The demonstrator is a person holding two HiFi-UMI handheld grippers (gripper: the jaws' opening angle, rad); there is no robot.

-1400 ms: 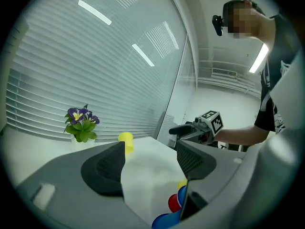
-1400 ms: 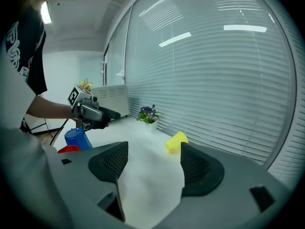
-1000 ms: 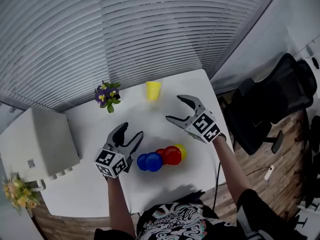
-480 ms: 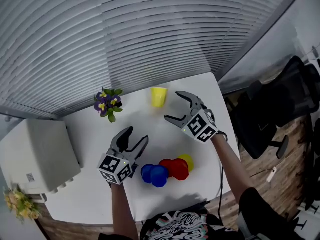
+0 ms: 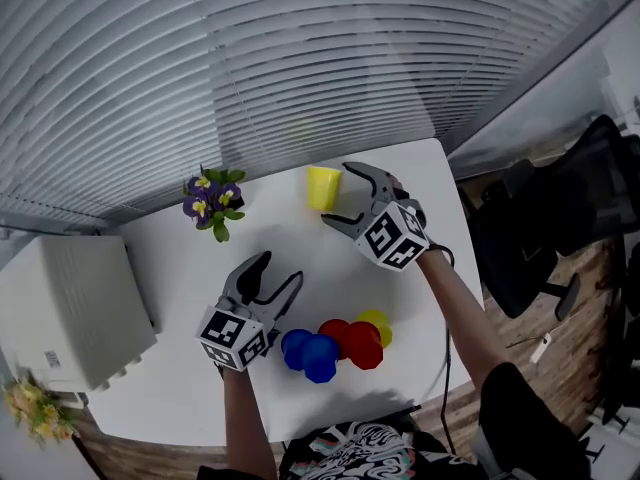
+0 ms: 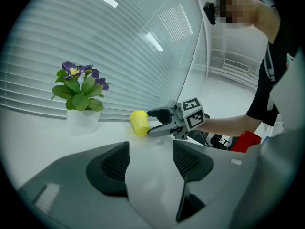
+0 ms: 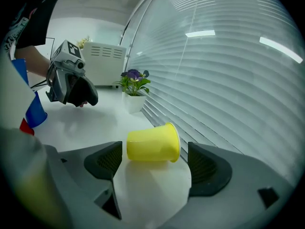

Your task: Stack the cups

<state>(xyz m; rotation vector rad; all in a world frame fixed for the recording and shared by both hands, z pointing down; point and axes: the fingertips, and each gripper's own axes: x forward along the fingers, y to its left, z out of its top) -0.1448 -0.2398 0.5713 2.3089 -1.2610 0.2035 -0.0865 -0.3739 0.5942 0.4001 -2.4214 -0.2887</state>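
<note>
A yellow cup (image 5: 322, 187) (image 7: 152, 143) lies on its side near the table's far edge, rim toward the blinds. My right gripper (image 5: 337, 195) (image 7: 152, 168) is open at that cup. Its jaws have just been opening, and the cup lies between the fingertips with gaps on both sides. The left gripper view shows this right gripper (image 6: 153, 121) beside the cup (image 6: 139, 123). My left gripper (image 5: 276, 272) (image 6: 150, 162) hovers open over bare table, holding nothing. Just to its right lie blue cups (image 5: 308, 353), red cups (image 5: 354, 340) and another yellow cup (image 5: 379, 323), clustered on their sides.
A potted plant with purple flowers (image 5: 210, 196) (image 6: 80, 92) stands at the back left of the white table (image 5: 180, 388). A white box-shaped unit (image 5: 70, 308) sits off the left edge. Window blinds run behind the table. A black office chair (image 5: 560, 208) stands to the right.
My right gripper has moved left and down to the yellow cup, so its fingertips now flank it. The left gripper has hardly shifted.
</note>
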